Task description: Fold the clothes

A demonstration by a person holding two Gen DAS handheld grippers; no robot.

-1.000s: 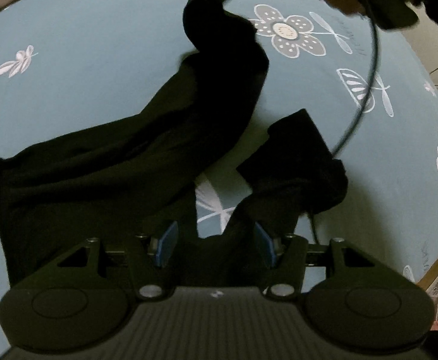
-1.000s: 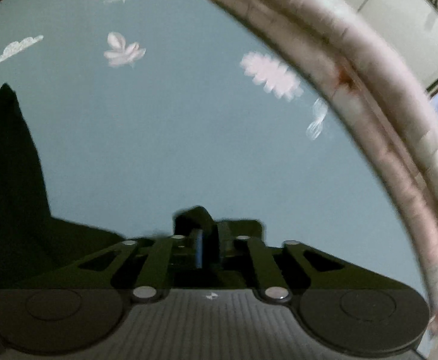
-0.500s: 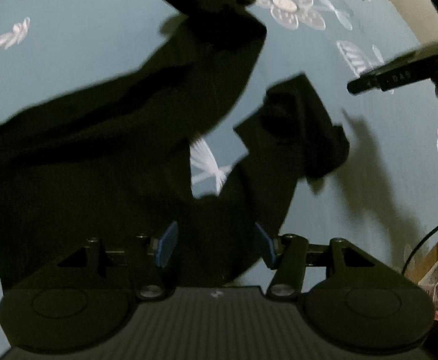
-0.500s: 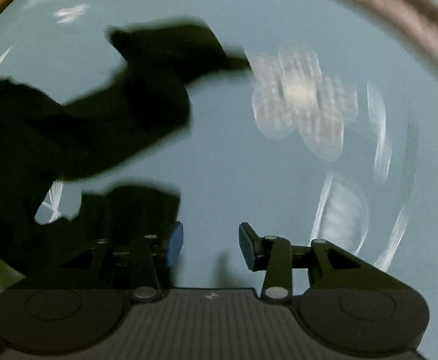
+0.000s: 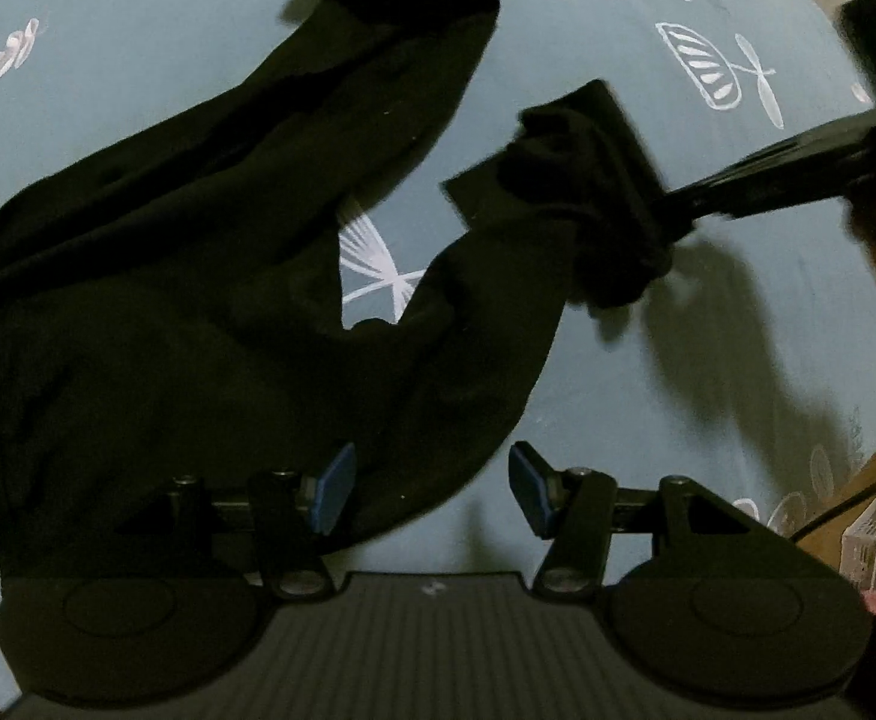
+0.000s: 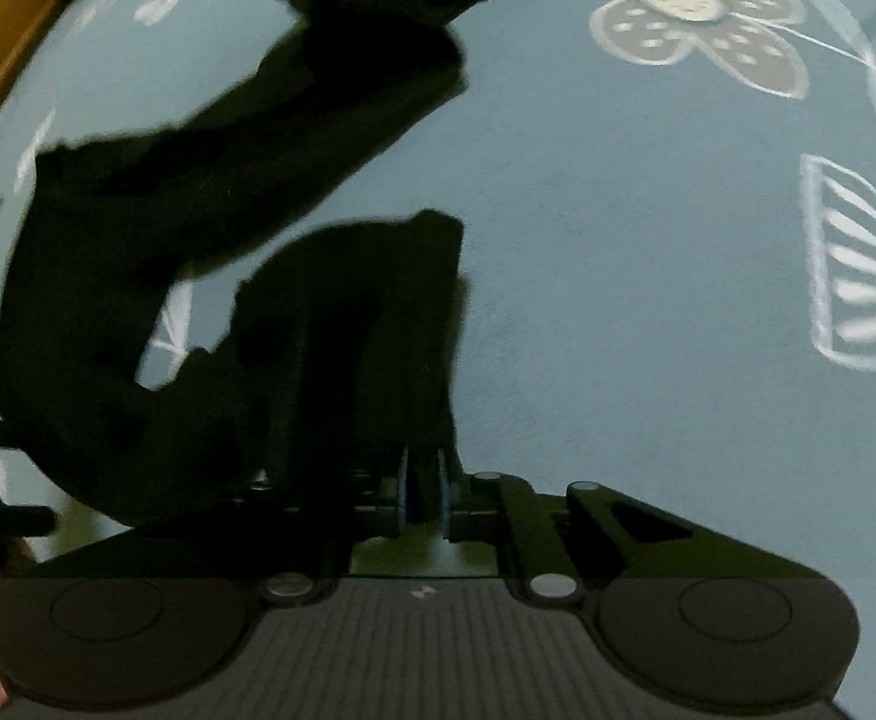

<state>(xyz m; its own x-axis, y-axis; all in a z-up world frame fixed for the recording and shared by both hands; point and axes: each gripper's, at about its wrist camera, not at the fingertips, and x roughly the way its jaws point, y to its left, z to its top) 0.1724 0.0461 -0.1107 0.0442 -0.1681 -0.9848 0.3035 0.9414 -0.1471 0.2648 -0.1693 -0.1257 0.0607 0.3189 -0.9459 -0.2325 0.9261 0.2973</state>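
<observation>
- Teal bedsheet [image 5: 648, 396] with white flower prints spreads under everything, flat and soft.
- Black garment [image 5: 186, 276], apparently trousers, lies spread on the sheet, one leg angled toward the far flower print, the other bunched at its cuff [image 5: 594, 192].
- It looks light, limp and matte, not slippery; it should drape and crease freely, so hems and cuffs seem the best holds.
- Left gripper [image 5: 427, 483] hovers just over the near edge of the cloth, blue pads [image 5: 336, 486] spread apart, grasping nothing.
- Right gripper [image 6: 423, 495] has its fingers clenched on the bunched cuff.
</observation>
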